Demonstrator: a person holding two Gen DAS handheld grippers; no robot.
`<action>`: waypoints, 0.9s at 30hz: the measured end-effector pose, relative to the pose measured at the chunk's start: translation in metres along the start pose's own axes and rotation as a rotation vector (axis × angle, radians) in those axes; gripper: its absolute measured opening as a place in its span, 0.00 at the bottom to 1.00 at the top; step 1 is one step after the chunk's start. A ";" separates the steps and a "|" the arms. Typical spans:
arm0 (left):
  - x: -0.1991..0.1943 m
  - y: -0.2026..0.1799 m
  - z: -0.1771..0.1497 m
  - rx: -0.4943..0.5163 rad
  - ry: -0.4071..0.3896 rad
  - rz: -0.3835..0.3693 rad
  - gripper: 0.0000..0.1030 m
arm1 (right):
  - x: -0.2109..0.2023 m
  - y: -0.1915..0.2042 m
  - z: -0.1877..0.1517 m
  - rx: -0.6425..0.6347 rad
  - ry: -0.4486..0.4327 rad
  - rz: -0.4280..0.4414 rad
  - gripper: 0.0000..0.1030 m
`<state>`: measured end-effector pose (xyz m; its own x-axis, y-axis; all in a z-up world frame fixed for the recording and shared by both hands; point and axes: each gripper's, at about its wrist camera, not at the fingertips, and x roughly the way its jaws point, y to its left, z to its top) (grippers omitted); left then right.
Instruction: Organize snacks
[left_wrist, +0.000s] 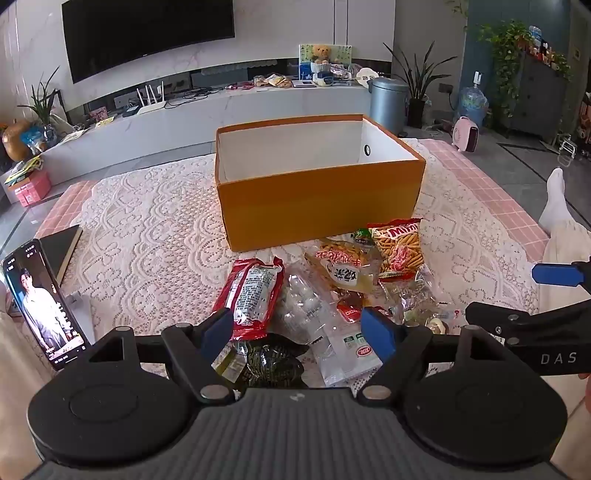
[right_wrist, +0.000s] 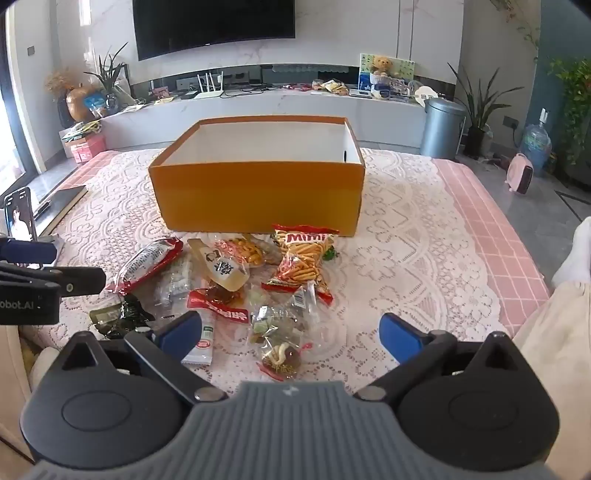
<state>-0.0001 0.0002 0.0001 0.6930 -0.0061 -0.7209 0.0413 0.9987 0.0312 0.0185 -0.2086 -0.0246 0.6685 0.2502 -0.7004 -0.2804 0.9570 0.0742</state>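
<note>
Snacks (right_wrist: 236, 280) lie heaped just ahead of both tongs, before an orange box (right_wrist: 258, 199). Left tongs (left_wrist: 301, 330) and right tongs (right_wrist: 290, 334) gape wide, grasping nothing.

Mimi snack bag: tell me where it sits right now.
In both wrist views the Mimi snack bag lies on the lace tablecloth, at the far right of the snack pile, just in front of the orange box.

One orange box (right_wrist: 258, 192). Snack pile: roughly nine packets, exact count unclear where clear wrappers overlap. Among them: one Mimi stick bag (right_wrist: 303, 258), one red-and-clear long pack (right_wrist: 147, 264), one dark green packet (left_wrist: 273, 360), one white sachet (right_wrist: 203, 341). One phone (left_wrist: 44, 306). One dark book (left_wrist: 61, 247).
</note>
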 end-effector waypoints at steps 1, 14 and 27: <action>0.000 0.000 0.000 0.000 0.001 -0.001 0.89 | 0.000 0.000 0.000 0.006 0.002 0.004 0.96; 0.002 0.001 -0.004 0.000 0.008 -0.005 0.89 | 0.003 -0.002 0.000 -0.005 0.000 -0.007 0.96; 0.002 -0.001 -0.010 0.002 0.012 -0.009 0.89 | 0.002 -0.002 0.000 -0.002 0.012 -0.021 0.96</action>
<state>-0.0056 0.0000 -0.0081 0.6841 -0.0140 -0.7293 0.0489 0.9984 0.0267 0.0206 -0.2097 -0.0258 0.6659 0.2285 -0.7102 -0.2680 0.9617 0.0581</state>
